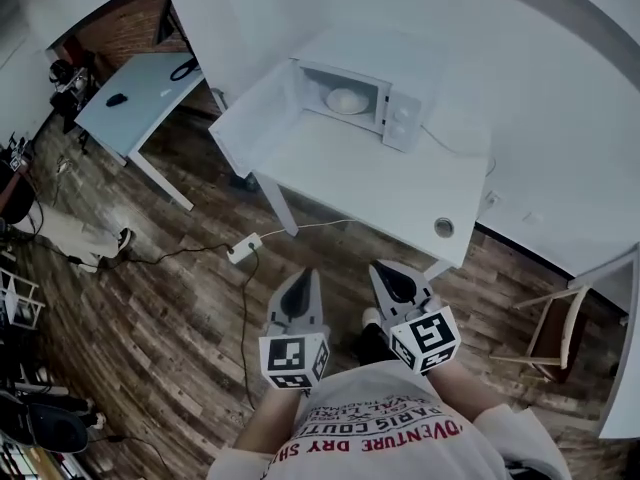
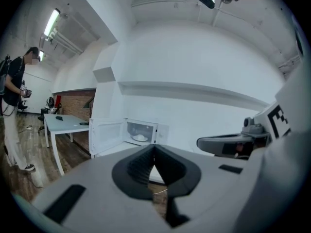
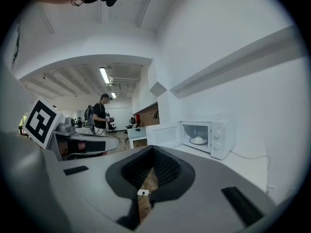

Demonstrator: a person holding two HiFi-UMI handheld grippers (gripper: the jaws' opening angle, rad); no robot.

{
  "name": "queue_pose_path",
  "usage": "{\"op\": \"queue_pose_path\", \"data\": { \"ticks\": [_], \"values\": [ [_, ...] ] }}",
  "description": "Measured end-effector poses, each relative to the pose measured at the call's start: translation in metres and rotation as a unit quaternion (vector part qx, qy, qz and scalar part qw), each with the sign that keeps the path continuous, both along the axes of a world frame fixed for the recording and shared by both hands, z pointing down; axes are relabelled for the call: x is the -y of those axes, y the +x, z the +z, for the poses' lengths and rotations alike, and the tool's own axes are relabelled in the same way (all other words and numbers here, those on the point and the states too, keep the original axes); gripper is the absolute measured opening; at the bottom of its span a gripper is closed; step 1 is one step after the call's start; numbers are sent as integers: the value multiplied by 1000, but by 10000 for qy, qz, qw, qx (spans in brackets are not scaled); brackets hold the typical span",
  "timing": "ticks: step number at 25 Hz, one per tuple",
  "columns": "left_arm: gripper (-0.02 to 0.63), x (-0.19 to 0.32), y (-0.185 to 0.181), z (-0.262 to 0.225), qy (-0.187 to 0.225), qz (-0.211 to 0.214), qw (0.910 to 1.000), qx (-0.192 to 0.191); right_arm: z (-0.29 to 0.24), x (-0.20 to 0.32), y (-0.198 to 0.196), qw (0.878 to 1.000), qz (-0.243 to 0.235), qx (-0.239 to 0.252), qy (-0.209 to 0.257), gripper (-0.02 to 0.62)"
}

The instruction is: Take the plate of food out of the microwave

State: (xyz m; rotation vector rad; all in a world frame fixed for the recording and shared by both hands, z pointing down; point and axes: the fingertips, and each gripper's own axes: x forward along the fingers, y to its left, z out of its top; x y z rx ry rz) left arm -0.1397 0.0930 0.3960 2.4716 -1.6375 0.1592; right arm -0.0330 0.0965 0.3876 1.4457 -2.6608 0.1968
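Observation:
A white microwave (image 1: 385,103) stands at the back of a white table (image 1: 400,193), its door (image 1: 262,103) swung open to the left. Inside rests a plate of pale food (image 1: 347,100), also visible as the plate (image 2: 140,138) in the left gripper view and the plate (image 3: 198,140) in the right gripper view. Both grippers hang low over the wooden floor, well short of the table. My left gripper (image 1: 303,280) is shut and empty, its jaws (image 2: 154,150) meeting at the tips. My right gripper (image 1: 388,273) is beside it, its jaws (image 3: 153,152) also closed on nothing.
A second white table (image 1: 140,93) with a mouse and a cable stands at the far left. A power strip (image 1: 243,248) and its cords lie on the floor before the table legs. A wooden chair (image 1: 560,328) is at the right. A person (image 2: 14,106) stands off to the left.

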Motion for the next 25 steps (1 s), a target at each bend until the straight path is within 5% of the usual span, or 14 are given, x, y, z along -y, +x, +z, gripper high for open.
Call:
{"op": "queue_pose_path", "data": {
  "ticks": [12, 25],
  "values": [
    [5, 172, 79, -9, 2, 91, 9999, 115, -14, 179, 67, 10000, -19, 80, 27, 5],
    [5, 305, 85, 14, -266, 571, 9980, 70, 2, 303, 70, 9983, 549, 147, -99, 5]
  ]
}}
